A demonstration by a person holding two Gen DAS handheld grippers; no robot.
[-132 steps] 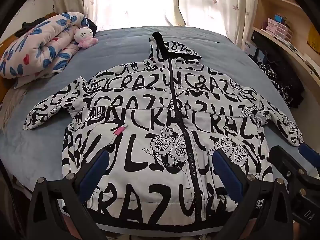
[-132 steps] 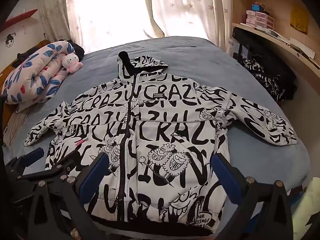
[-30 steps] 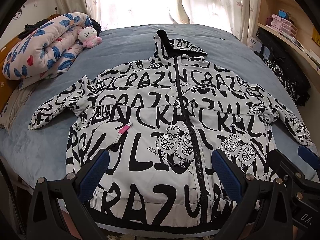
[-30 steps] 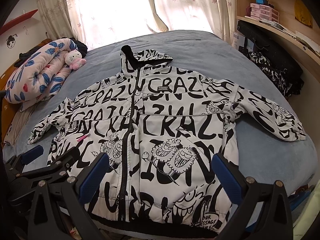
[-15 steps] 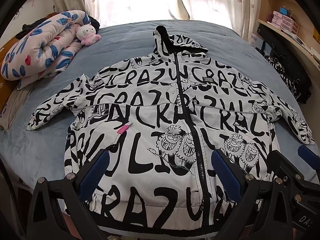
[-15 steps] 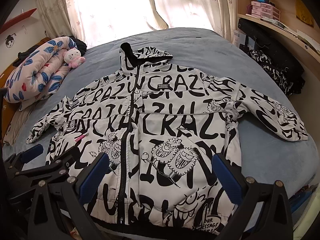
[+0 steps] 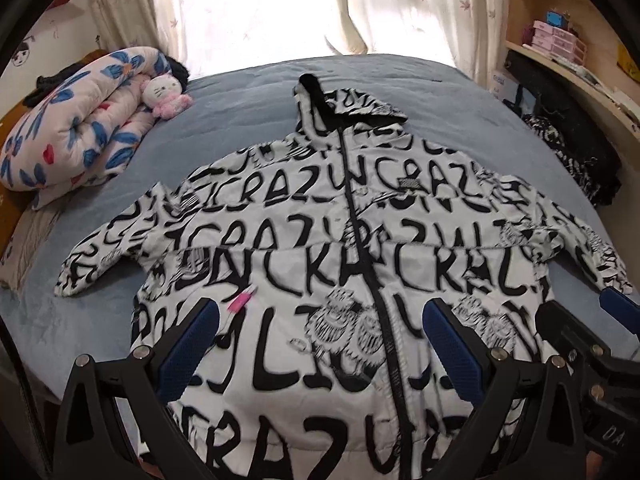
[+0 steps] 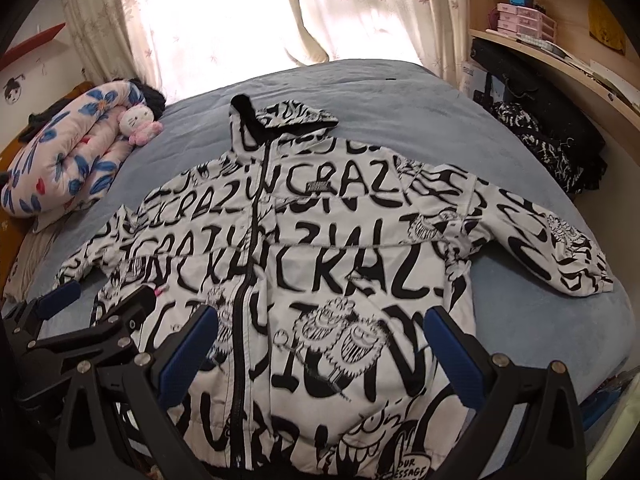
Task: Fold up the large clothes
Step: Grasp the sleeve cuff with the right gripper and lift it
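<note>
Edged a little closer over the hem of the printed jacket (image 7: 320,248), spread flat and zipped on the bed (image 7: 248,120), both tongs (image 7: 320,344) (image 8: 320,344) released and empty, folding not yet begun.

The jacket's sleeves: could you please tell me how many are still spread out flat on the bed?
2. One sleeve lies out toward the floral quilt; the other sleeve lies out toward the shelf side. Neither is folded over the jacket.

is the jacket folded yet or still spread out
Spread out: the jacket lies flat on the bed, zipped, both sleeves out sideways, hood up top. No fold made.
</note>
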